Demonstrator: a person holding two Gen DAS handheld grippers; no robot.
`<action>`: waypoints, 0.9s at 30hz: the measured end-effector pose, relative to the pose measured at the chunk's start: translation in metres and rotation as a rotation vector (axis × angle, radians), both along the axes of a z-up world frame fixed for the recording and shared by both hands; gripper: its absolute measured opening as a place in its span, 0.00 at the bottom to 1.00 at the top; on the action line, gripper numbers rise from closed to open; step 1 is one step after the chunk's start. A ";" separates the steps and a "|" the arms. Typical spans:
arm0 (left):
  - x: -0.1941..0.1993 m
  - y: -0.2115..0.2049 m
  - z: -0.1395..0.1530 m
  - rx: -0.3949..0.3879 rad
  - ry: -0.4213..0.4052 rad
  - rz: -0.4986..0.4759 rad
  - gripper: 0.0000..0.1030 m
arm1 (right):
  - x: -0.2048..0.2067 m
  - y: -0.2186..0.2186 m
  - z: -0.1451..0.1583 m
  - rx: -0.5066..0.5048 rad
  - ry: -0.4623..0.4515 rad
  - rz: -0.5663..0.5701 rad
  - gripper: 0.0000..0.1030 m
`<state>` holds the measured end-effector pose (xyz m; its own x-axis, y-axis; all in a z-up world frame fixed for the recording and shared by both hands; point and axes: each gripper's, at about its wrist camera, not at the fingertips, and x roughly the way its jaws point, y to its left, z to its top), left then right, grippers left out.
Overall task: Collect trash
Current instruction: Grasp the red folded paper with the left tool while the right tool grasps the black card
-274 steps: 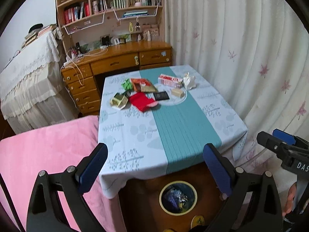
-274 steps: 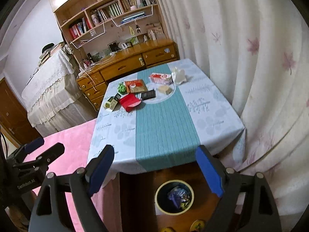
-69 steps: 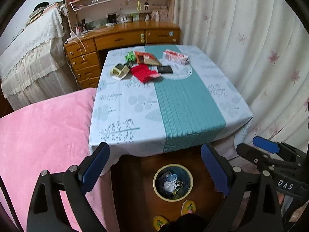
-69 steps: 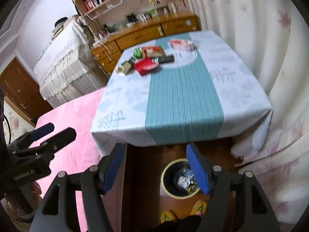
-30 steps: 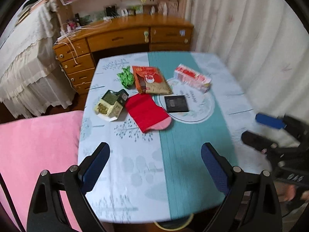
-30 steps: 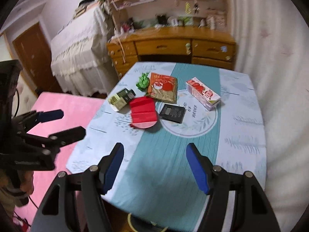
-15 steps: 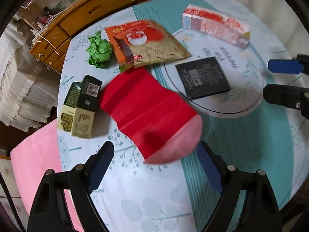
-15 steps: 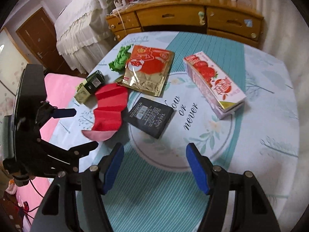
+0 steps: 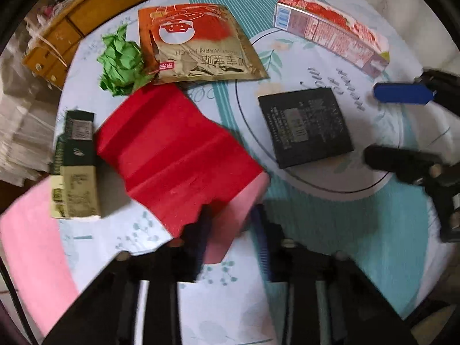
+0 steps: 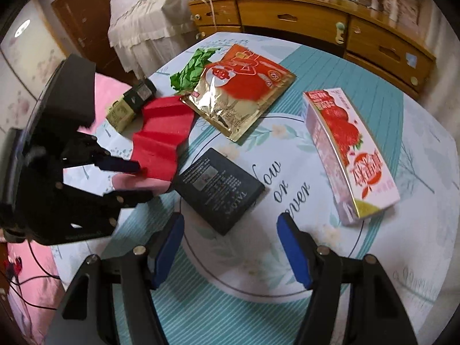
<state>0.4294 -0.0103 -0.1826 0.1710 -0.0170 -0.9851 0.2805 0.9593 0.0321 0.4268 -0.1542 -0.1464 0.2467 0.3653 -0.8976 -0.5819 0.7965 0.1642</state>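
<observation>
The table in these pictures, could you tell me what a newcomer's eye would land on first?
The red folded paper near the middle of the table, with the left gripper closing on its pink end, its jaws having just been narrowing. Beyond it lie a crumpled green paper and a red-and-gold foil pouch; the open right gripper hovers by a black flat packet and a strawberry carton.

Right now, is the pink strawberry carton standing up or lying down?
Lying down. The pink strawberry carton rests on its long side on the tablecloth, its printed strawberry face up, both views agreeing.
</observation>
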 end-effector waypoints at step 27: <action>-0.065 0.033 0.070 -0.349 -0.074 0.297 0.02 | 0.027 0.048 -0.033 -0.197 -0.060 0.252 0.71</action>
